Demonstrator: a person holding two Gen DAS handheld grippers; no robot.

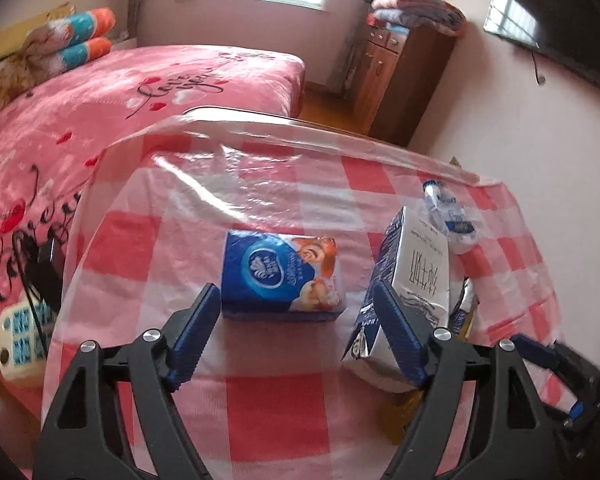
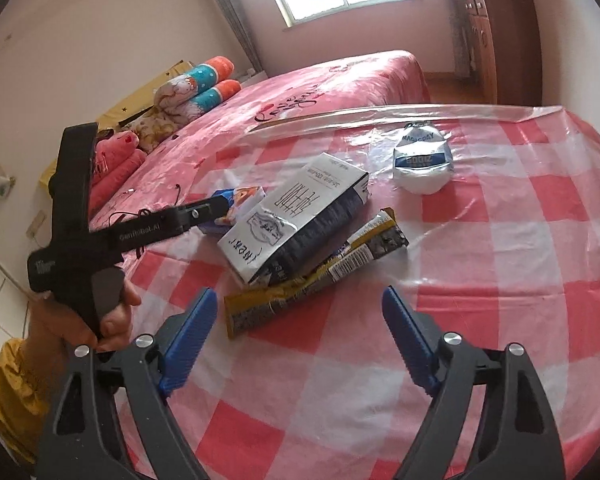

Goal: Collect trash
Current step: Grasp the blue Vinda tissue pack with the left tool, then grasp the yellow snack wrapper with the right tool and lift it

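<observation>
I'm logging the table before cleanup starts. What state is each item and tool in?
Carton: lying on its side, opened end torn.
Yellow wrapper: flat, crumpled, partly under the carton.
Bottle: crushed, lying apart.
Tissue pack: flat, intact.
Left tool: open, empty.
Right tool: open, empty.

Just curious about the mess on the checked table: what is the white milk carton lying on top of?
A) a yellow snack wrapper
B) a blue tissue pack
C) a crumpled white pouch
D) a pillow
A: in the right wrist view the milk carton lies tipped over with its lower end resting across the yellow snack wrapper, which sticks out beneath it.
</observation>
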